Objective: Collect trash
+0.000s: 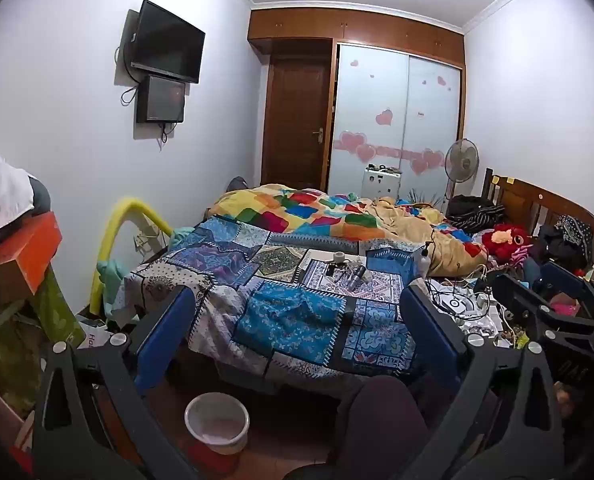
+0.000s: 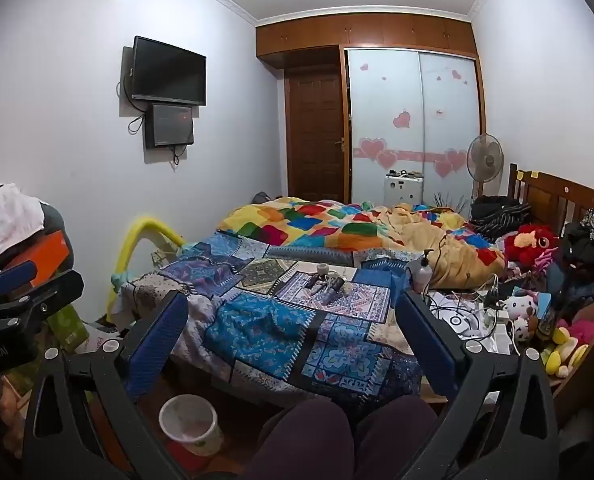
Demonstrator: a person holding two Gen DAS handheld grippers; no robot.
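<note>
Across the foot of the bed (image 1: pixel 297 320) both grippers hang spread wide and empty: the left gripper (image 1: pixel 297 312) and the right gripper (image 2: pixel 293 320) each show two blue pads with only patchwork quilt between them, neither touching anything. What looks like the trash (image 2: pixel 329 284), a small huddle of dark tubes, a roll of tape and some pale scraps, lies in the middle of the quilt, well beyond either set of jaws. The waste bin (image 1: pixel 217 424), lined with a pale bag, stands on the floor just beside the bed's near edge, to the left of the person's knee (image 2: pixel 317 432). To my eye the step in hand is the first reach, and it would go best one piece at a time, coming down over the outermost tube so the pads do not pinch the quilt, and keeping clear of the pump bottle (image 2: pixel 423 270) and the tangle of white cables (image 2: pixel 461 312) to the right. Which pieces are truly rubbish is hard to judge: they are small and blurred at this range. Nothing can be made out inside the bin, and the floor beyond it is blocked by the gripper bodies.
</note>
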